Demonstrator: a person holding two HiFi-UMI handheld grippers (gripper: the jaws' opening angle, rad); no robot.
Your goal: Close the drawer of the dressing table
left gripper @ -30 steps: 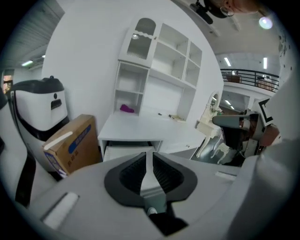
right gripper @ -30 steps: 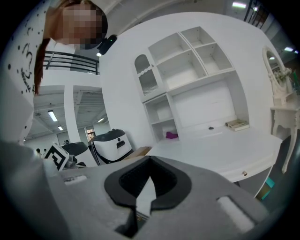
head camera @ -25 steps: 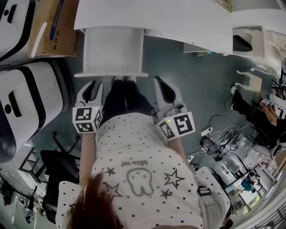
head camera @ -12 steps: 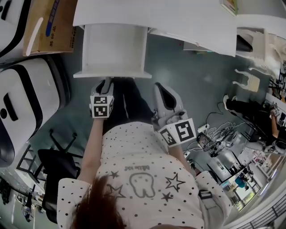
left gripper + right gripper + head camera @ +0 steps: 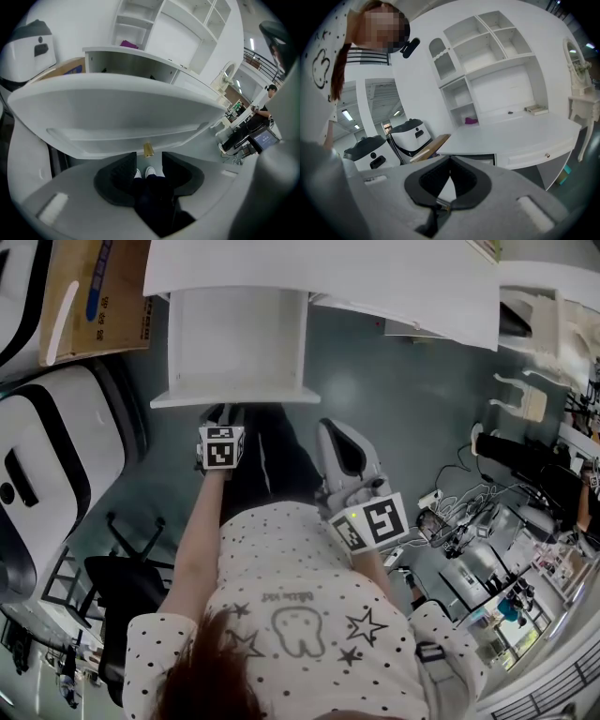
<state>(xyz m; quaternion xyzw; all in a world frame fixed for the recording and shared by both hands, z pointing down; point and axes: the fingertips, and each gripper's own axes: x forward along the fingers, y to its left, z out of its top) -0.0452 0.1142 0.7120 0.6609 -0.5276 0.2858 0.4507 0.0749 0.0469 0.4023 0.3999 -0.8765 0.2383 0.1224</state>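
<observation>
Closest in, the left gripper [image 5: 149, 164] has its jaws opening, with nothing between them but a look down at the person's two white shoes [image 5: 150, 172]. Just above the gap hangs the brass knob [image 5: 148, 150] on the front of the drawer [image 5: 117, 117], which is pulled well out from under the dressing table [image 5: 375, 282]. The right gripper [image 5: 450, 161] is off to the side, away from the drawer, its jaws together and empty.

To close the drawer well, I judge it best to set the left gripper against the middle of the drawer front, near the knob. It should then push straight and level toward the table, so the drawer does not skew. A push needs no grip on the knob.

Count:
- one open drawer with one knob
- one second drawer [image 5: 529, 158], shut, with its own small knob [image 5: 548, 155]
- two grippers
- one cardboard box [image 5: 89, 292] beside the table
</observation>
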